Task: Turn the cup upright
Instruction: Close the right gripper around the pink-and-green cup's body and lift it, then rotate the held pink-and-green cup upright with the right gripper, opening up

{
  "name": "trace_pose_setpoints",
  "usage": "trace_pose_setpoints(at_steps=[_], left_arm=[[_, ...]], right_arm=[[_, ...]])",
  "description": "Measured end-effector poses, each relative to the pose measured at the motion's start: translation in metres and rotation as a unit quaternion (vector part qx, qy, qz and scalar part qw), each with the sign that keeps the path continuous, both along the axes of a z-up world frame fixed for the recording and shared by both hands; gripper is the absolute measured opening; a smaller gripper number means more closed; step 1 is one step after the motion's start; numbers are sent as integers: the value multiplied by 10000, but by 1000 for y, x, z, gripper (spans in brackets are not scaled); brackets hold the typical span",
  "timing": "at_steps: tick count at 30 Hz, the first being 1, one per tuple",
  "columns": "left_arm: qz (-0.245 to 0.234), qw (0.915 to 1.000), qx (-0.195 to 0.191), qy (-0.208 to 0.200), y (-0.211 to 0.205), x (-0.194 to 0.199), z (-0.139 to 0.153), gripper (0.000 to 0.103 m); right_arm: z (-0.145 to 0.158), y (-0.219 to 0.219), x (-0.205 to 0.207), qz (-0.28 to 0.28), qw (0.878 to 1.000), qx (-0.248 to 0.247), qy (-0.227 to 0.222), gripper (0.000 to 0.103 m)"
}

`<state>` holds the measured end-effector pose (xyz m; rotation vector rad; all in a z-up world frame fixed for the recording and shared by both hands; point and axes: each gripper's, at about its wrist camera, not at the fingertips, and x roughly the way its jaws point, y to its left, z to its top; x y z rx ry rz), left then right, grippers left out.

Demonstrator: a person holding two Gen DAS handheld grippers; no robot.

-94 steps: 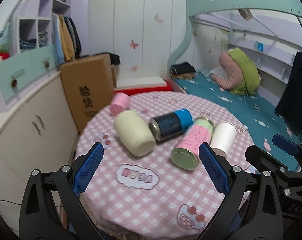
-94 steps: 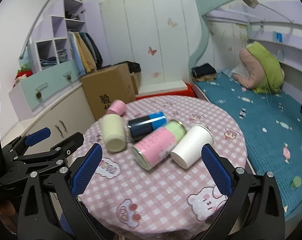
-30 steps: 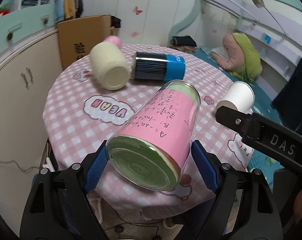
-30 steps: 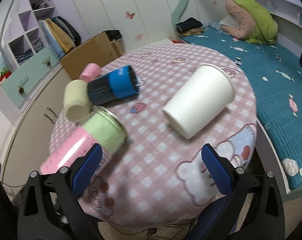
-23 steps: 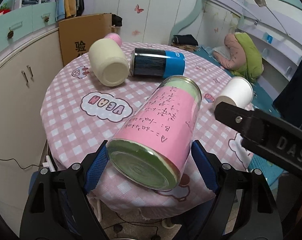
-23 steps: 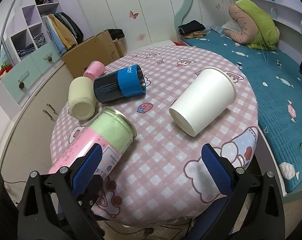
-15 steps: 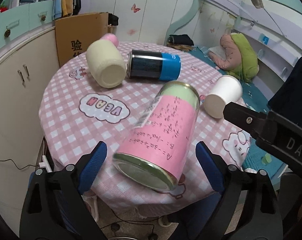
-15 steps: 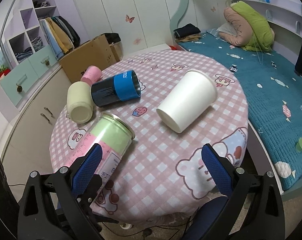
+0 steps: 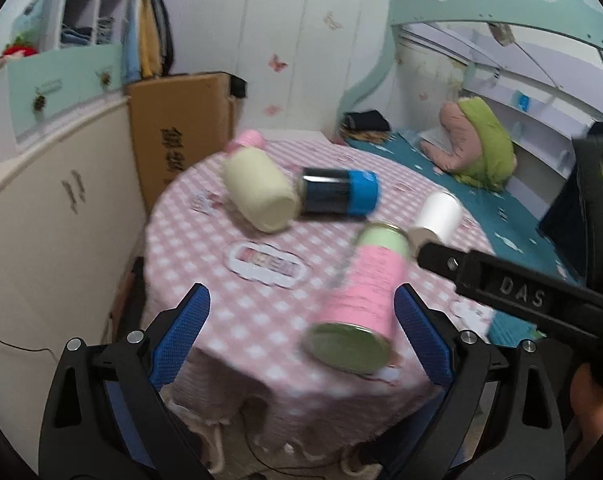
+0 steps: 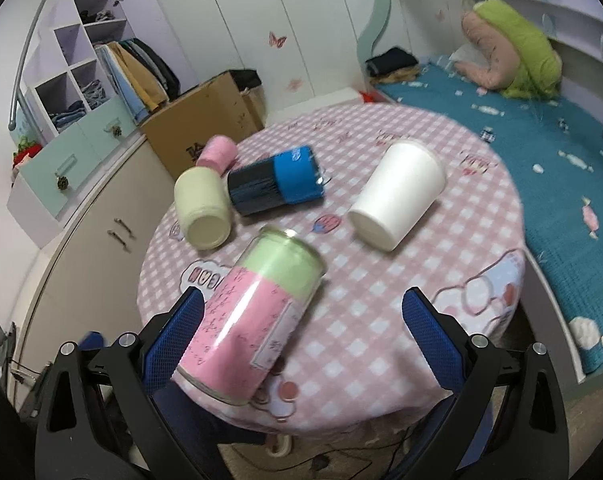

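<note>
The left gripper (image 9: 301, 340) stands open and holds nothing; the right gripper (image 10: 303, 334) is likewise open and empty. Between and just ahead of both, the pink-and-green cup (image 10: 253, 316) lies on its side at the near edge of the round table (image 10: 421, 320), base toward the grippers, apparently overhanging the rim.

Hazard: the cup is cylindrical and free to roll. Contact from one finger only would likely push it off the near edge. The loose checked tablecloth (image 9: 221, 280) may slide under load.

Further in, a white paper cup (image 10: 397, 196) lies toward the right edge, apart from the others. A blue-and-black can (image 10: 275, 186), a cream jar (image 10: 203, 208) and a pink container (image 10: 217, 152) lie together at the far left. Beyond the table: a cardboard box (image 10: 205, 120), cabinets, wardrobe doors and a bed with a teal cover (image 10: 541, 152).
</note>
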<state>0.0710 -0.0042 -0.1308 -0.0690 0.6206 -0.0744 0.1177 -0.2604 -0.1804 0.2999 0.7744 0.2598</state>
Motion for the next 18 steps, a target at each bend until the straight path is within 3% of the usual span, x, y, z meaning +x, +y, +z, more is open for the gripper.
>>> trace_pose_setpoints(at_steps=[10,18], left_arm=[[184,9987,-168,449,50,44,-11,94],[98,9974,-229,678,64,66,-21,94]], right_arm=[[-24,25,31,76,9973,361,631,96],[-45,31,61,116,9912,700,1119,96]])
